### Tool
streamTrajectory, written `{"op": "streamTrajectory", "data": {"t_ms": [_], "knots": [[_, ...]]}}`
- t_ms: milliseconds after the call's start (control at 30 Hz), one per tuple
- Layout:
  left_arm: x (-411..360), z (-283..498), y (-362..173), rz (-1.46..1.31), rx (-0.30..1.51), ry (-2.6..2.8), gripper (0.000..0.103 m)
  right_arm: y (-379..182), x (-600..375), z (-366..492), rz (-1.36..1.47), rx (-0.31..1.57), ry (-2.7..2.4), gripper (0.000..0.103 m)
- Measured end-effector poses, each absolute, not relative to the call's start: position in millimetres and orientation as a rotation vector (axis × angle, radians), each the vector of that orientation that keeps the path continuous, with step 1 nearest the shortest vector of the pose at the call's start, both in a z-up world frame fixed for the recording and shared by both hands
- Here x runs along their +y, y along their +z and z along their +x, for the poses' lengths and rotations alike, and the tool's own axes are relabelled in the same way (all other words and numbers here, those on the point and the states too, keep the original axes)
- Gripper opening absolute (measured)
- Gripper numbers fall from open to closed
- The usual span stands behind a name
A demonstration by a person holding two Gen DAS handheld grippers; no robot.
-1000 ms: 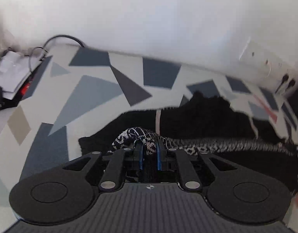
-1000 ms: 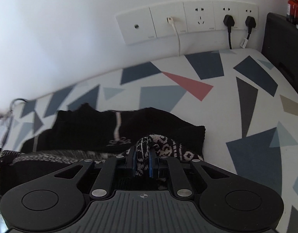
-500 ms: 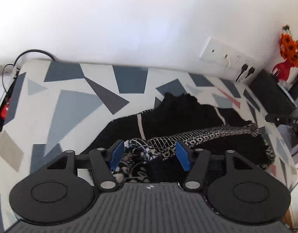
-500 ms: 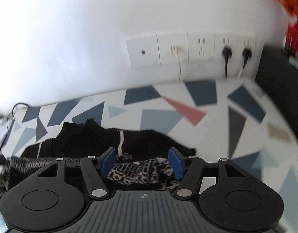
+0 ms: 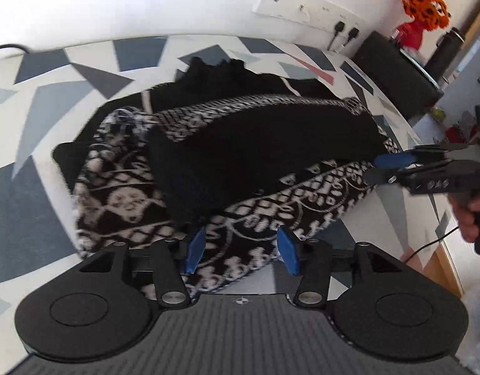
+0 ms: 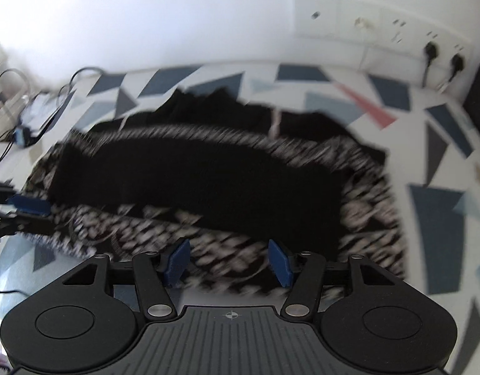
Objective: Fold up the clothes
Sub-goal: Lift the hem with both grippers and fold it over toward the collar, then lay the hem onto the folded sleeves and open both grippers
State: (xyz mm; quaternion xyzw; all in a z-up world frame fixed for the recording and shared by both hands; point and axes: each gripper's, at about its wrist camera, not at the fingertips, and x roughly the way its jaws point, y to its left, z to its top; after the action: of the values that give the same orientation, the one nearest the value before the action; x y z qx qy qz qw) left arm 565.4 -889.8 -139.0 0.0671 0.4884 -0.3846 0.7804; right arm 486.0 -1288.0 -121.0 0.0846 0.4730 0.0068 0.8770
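A black knit sweater with a white skull-and-lattice pattern (image 5: 255,156) (image 6: 208,181) lies folded in a heap on the table with the triangle-print cloth (image 5: 52,100) (image 6: 427,206). A plain black part rests on top of the patterned part. My left gripper (image 5: 240,240) hovers over the heap's near edge; its jaws are closing, the knit lies below them and the blue pads touch nothing. My right gripper (image 6: 229,250) stands the same way at the other end, jaws closing, pads off the cloth. Each gripper shows in the other's view: right gripper (image 5: 393,162), left gripper (image 6: 27,204).
A row of wall sockets (image 5: 302,6) (image 6: 380,22) with two black plugs runs behind the table. A black box (image 5: 396,62) and orange flowers in a red vase (image 5: 424,3) stand at the far right. Cables and small devices (image 6: 21,103) lie at the far left. A hand (image 5: 471,212) holds the right gripper.
Both grippers were shut on the sweater's patterned edge; they let it go, opened and drew back. The sweater now lies folded over itself in front of them.
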Motion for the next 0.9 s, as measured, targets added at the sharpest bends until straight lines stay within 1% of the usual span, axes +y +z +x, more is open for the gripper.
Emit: {"op": "streamTrajectory", "data": {"t_ms": [100,267,400,600,633,700,733,767,800,833,867,900], "knots": [[-902.5,568.5,-146.5,0.208,1.036,-0.774,0.052,-132.1,-1278.4,490.8,0.085,0.996,-0.018,0.053],[-923.6,590.8,-155.4,0.2,1.037,-0.7,0.051,-142.5,-1294.2,517.8,0.091,0.996,-0.02,0.053],[-939.9,609.0,-151.5,0.235,0.996,-0.67,0.051,-141.3,-1299.5,533.6,0.05,0.971,0.02,0.054],[-952.1,651.1,-147.1,0.23,0.937,-0.556,0.051,-127.6,-1321.1,569.0,0.097,0.922,0.061,0.052],[-952.7,661.6,-146.0,0.211,0.924,-0.512,0.051,-126.9,-1325.5,577.7,0.099,0.915,0.063,0.051],[-951.0,682.9,-140.7,0.155,0.897,-0.405,0.051,-126.5,-1334.7,600.6,0.077,0.856,0.019,0.043],[-947.3,692.1,-134.4,0.111,0.88,-0.35,0.051,-124.5,-1339.1,610.6,0.074,0.814,-0.023,0.042],[-942.7,698.6,-127.0,0.069,0.857,-0.314,0.051,-120.1,-1344.6,618.8,0.082,0.76,-0.073,0.044],[-938.6,702.3,-120.6,0.041,0.838,-0.297,0.052,-114.7,-1350.1,624.3,0.1,0.716,-0.098,0.049],[-935.0,702.3,-116.3,0.037,0.827,-0.296,0.056,-109.9,-1355.5,626.8,0.125,0.698,-0.103,0.052],[-931.5,701.6,-112.4,0.037,0.818,-0.298,0.063,-105.2,-1360.9,629.1,0.149,0.681,-0.108,0.054],[-927.7,698.5,-111.6,0.05,0.813,-0.301,0.065,-101.7,-1365.4,627.8,0.165,0.674,-0.102,0.055]]}}
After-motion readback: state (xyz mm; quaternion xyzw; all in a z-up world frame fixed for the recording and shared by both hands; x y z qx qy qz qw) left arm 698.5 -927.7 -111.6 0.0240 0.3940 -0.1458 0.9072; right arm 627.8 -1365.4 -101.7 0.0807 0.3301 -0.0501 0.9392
